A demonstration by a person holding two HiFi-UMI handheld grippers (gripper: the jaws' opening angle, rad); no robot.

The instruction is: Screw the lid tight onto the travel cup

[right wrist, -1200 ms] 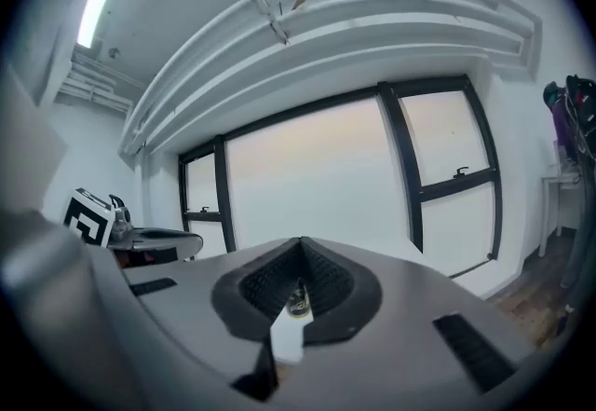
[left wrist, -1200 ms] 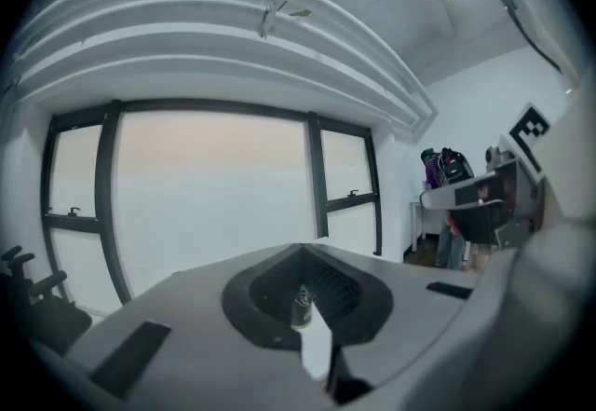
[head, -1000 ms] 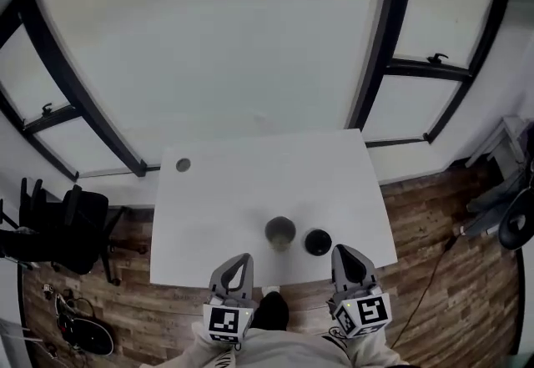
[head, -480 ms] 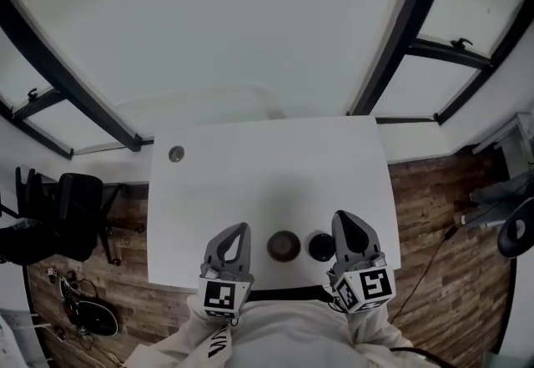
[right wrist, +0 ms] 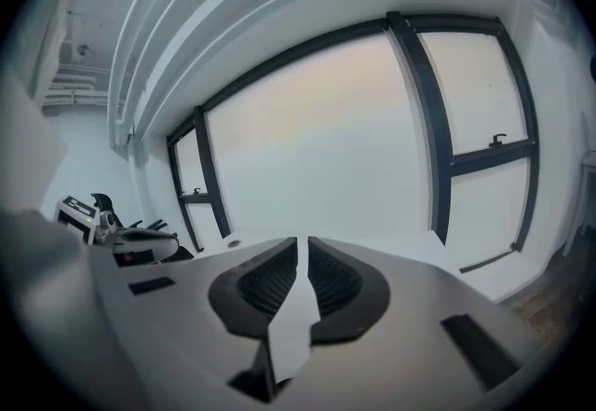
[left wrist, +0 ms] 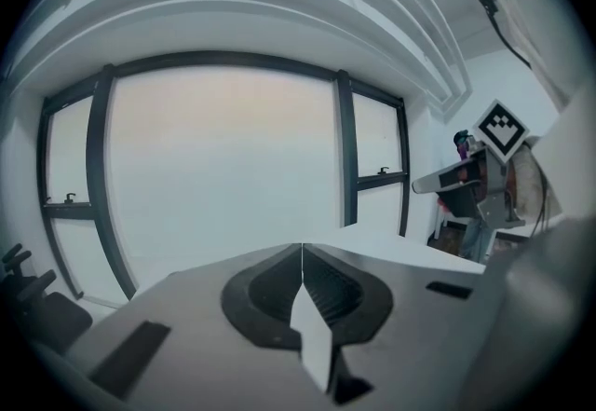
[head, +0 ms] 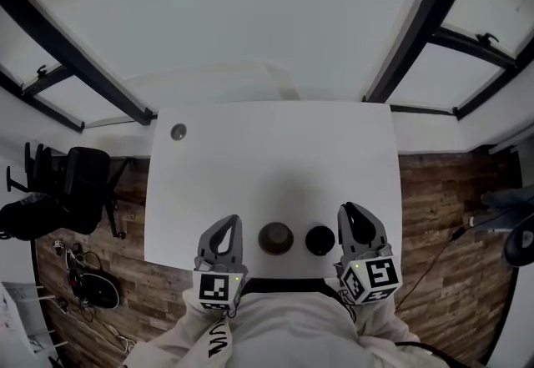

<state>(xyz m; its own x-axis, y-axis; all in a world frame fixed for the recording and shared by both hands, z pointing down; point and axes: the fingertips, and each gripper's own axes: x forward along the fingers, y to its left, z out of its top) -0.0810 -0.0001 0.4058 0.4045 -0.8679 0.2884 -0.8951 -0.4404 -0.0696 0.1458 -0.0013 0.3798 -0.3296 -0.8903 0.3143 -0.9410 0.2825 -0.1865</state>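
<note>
In the head view a dark open-topped travel cup [head: 276,238] stands near the front edge of the white table [head: 267,158]. Its round black lid [head: 319,239] lies on the table just right of it, apart from the cup. My left gripper [head: 230,223] hovers just left of the cup, shut and empty. To the right of the lid my right gripper [head: 351,212] is also shut with nothing in it. Both gripper views show closed jaws, left gripper [left wrist: 303,248] and right gripper [right wrist: 303,241], over the bare tabletop. Cup and lid do not appear in them.
A small round grommet [head: 178,132] sits in the table's far left corner. A black chair [head: 79,191] stands left of the table on the wooden floor. Large dark-framed windows [head: 417,32] rise behind the table. Each gripper view catches the other gripper at its side.
Both grippers have come forward from in front of the table's edge and now flank the cup and lid. The head view has tilted closer over the table. Cup and lid have not moved.
</note>
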